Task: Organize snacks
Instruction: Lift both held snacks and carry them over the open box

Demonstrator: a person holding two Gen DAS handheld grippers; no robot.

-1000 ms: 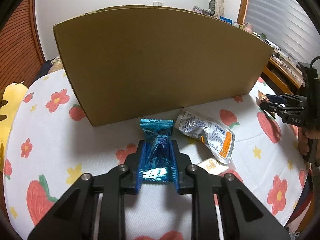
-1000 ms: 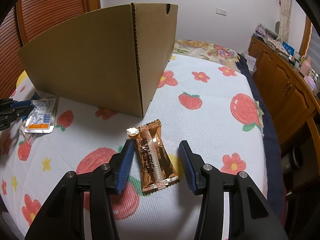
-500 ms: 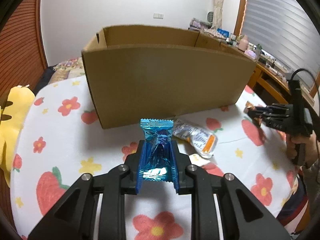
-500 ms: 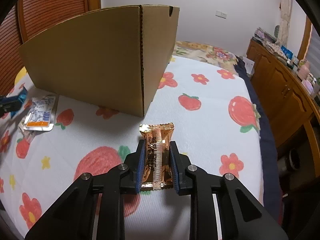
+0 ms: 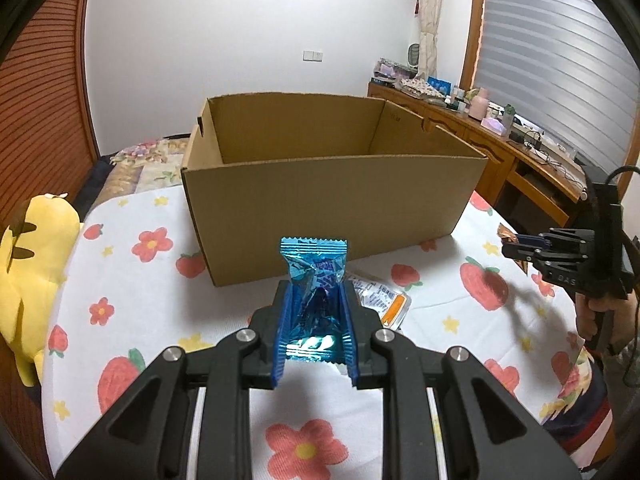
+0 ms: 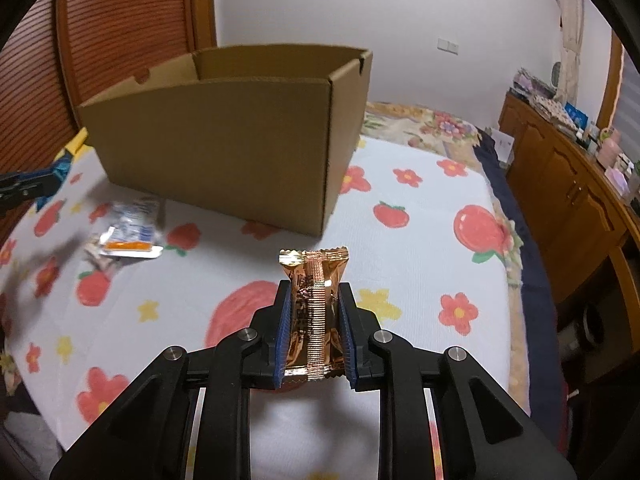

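Snacks were clamped in both grippers, a blue packet [image 5: 313, 304] in the left gripper [image 5: 314, 320] and a copper packet [image 6: 314, 312] in the right gripper [image 6: 314, 328], both apparently raised short of the cardboard box [image 5: 320, 204].

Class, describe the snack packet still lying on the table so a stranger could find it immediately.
Start at the open cardboard box on the flowered tablecloth. Just in front of its near wall lies a flat silver pouch with an orange band. Unlike the blue packet and copper packet, no gripper holds it.
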